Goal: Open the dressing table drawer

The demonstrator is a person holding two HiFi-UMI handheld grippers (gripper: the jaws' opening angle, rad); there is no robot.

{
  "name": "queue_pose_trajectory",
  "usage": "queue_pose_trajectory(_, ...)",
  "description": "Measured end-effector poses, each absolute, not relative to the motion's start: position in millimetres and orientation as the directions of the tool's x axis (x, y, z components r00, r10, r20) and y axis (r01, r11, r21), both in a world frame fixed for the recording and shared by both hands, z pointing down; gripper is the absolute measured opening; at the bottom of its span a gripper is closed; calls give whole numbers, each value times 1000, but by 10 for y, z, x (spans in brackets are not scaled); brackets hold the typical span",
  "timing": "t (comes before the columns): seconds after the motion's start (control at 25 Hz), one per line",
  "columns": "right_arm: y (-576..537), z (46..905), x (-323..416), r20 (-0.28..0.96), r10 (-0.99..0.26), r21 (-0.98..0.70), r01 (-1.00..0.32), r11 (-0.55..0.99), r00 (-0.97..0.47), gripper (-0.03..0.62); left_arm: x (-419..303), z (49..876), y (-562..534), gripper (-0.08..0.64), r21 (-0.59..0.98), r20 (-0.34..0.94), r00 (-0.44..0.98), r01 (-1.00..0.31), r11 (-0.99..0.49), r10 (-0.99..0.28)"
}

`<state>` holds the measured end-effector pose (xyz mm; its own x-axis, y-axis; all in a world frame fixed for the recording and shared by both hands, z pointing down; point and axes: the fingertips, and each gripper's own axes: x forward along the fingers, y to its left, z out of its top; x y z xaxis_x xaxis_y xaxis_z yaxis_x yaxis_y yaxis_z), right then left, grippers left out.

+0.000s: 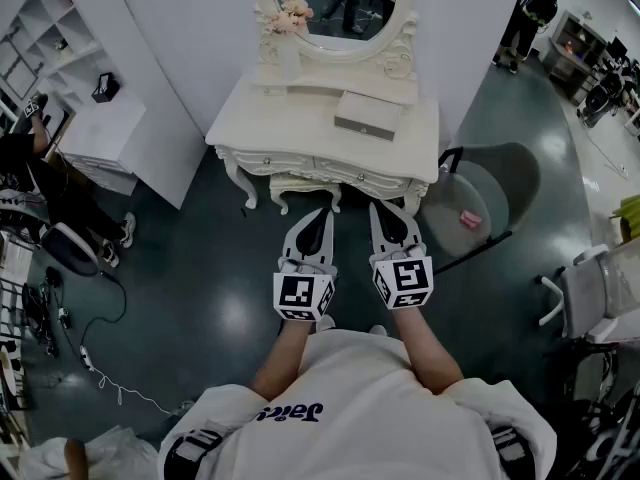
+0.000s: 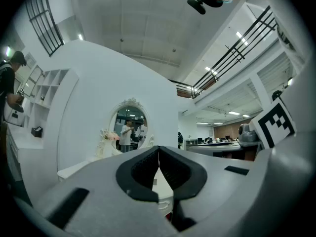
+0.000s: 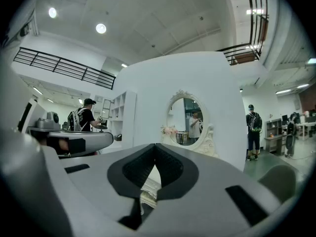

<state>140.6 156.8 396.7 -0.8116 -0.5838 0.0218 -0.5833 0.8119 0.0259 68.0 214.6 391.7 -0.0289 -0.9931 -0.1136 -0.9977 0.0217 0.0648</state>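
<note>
Reach comes first, since the drawer (image 1: pixel 348 168) in the dressing table (image 1: pixel 300 108) front lies well ahead of our left hand-held gripper (image 1: pixel 322 216) and right hand-held gripper (image 1: pixel 382 213), both closed on nothing, so we step in, part one's jaws and draw it straight toward us

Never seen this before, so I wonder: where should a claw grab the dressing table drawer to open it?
Probably the small knob on the drawer front, coming in level from straight in front. It juts from a flat face turned that way, so claw tips could close round it.
</note>
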Motion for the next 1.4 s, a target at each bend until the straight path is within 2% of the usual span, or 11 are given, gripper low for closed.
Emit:
queue_pose_trajectory(0.32, 1809, 4124, 995, 47, -562, -26, -563, 826, -826, 12, 222, 4067, 2402, 15, 100, -95, -41, -994, 32, -995)
queue_pose_trajectory(0.56, 1979, 4441, 770, 136, -540, -39, -549, 835, -831, 12, 161, 4397, 2477, 15, 158, -42, -2, -987, -5, -999)
queue_pose_trajectory(0.76, 1813, 4462, 647, 146, -538, -42, -549, 835, -830, 12, 125, 4485, 2235, 15, 172, -14, 43, -984, -45, -999)
queue_pose_trajectory(1.08, 793, 4673, 375, 179, -567, -86, -587, 805, -804, 12, -175, 4556, 1220, 15, 156, -6, 80, -984, -80, -997)
queue_pose_trajectory(1.4, -647, 4482, 52, 123, -610, -132, -622, 772, -783, 12, -507, 4413, -108, 15, 92, -11, 106, -990, -107, -994)
